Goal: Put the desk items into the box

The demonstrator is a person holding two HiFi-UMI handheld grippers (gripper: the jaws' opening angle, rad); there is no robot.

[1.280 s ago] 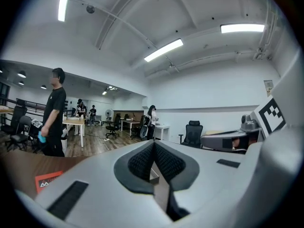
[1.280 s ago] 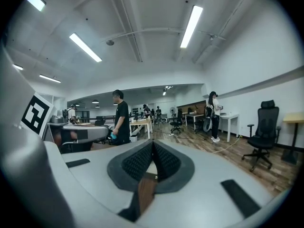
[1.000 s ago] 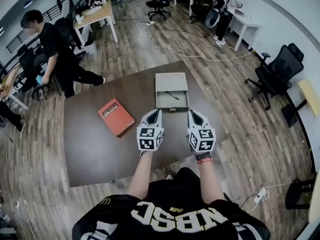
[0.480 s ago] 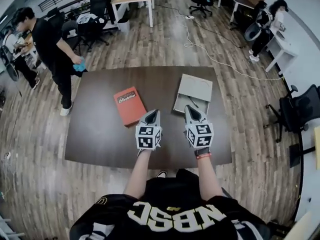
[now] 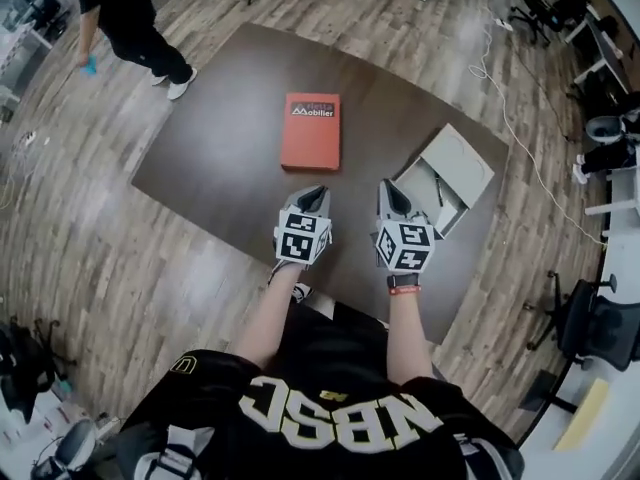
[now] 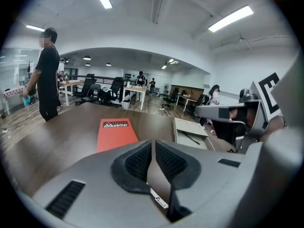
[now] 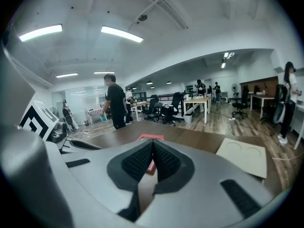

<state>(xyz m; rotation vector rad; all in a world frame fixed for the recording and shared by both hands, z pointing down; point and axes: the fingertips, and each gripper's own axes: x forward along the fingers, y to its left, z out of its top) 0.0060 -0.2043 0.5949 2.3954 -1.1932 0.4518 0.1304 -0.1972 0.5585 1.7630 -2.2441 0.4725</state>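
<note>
While the left gripper (image 5: 314, 192) starts opening its empty jaws and the right gripper (image 5: 389, 185) is closed, empty, we should spread wide for the book (image 5: 311, 131), left of the box (image 5: 462, 160).

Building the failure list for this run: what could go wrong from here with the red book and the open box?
1. The red book lies flat on the table. The left gripper has its jaws opening, barely apart, with nothing between them, so an edge pinch may slip.
2. The open box already holds a pen, so the book may seat crooked on it.
3. The box sits near the table's edge, and a shove could push it off.
</note>
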